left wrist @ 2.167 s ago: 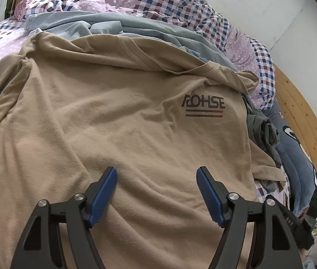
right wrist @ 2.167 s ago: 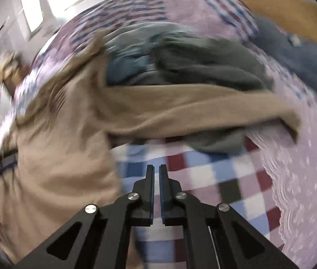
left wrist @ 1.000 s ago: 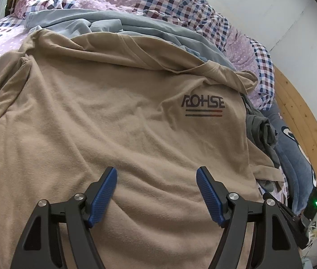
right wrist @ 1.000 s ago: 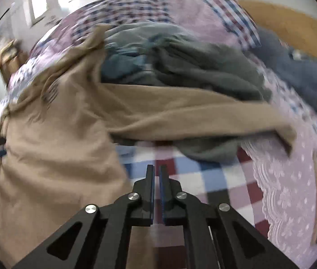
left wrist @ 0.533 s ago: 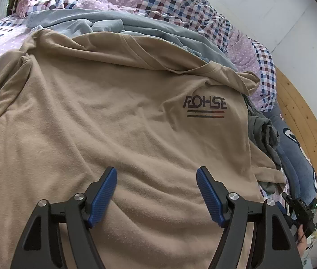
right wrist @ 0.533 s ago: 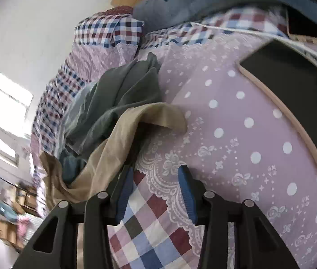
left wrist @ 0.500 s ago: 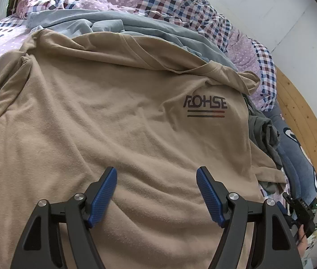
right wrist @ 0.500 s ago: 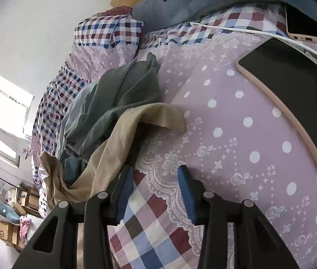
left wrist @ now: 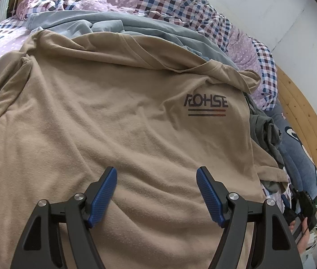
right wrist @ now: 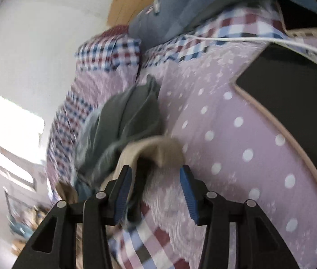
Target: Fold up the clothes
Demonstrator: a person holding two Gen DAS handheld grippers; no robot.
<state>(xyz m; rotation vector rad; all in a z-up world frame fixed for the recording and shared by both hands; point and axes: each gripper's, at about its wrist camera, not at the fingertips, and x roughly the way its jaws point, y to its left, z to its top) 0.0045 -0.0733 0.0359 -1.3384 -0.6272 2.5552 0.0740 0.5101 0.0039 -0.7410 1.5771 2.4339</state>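
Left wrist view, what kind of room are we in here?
Most likely a bedroom. A tan T-shirt lies spread over a bed made up with checked and dotted purple bedding, a wooden bed frame runs along the white wall, and more clothes lie heaped beside it.

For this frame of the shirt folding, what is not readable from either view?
- Left wrist view: the tan ROHSE T-shirt's hem, cut off by the bottom edge and the left claw.
- Right wrist view: motion blur hides whether the opening right claw touches the tan sleeve tip.
- Right wrist view: the flat black slab runs off-frame.
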